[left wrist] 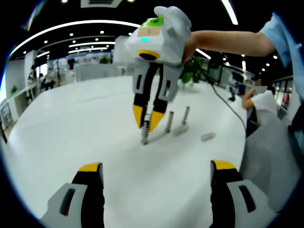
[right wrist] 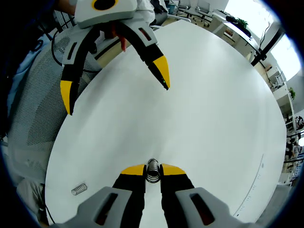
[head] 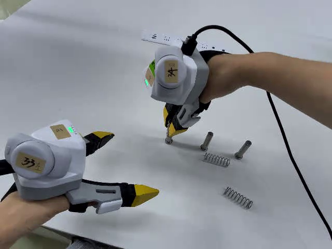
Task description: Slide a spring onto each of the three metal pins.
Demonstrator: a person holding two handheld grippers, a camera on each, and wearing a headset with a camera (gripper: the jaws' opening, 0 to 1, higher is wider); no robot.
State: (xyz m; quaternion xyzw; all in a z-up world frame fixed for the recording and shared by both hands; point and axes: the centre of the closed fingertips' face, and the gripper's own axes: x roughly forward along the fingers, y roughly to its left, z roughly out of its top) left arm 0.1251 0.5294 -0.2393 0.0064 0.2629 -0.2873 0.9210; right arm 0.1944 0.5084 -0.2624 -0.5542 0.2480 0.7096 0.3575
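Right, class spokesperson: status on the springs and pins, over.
Right gripper shut on spring, over first pin. Left gripper open, empty. Two pins bare, two springs lying on table. No obstruction.

The tabletop (head: 78,78) is smooth, matt white. At centre right, the pins (head: 207,140) look like dull grey metal and the springs (head: 216,160) like bright coiled wire. The left gripper (head: 132,165) and right gripper (head: 169,128) have satin plastic shells.
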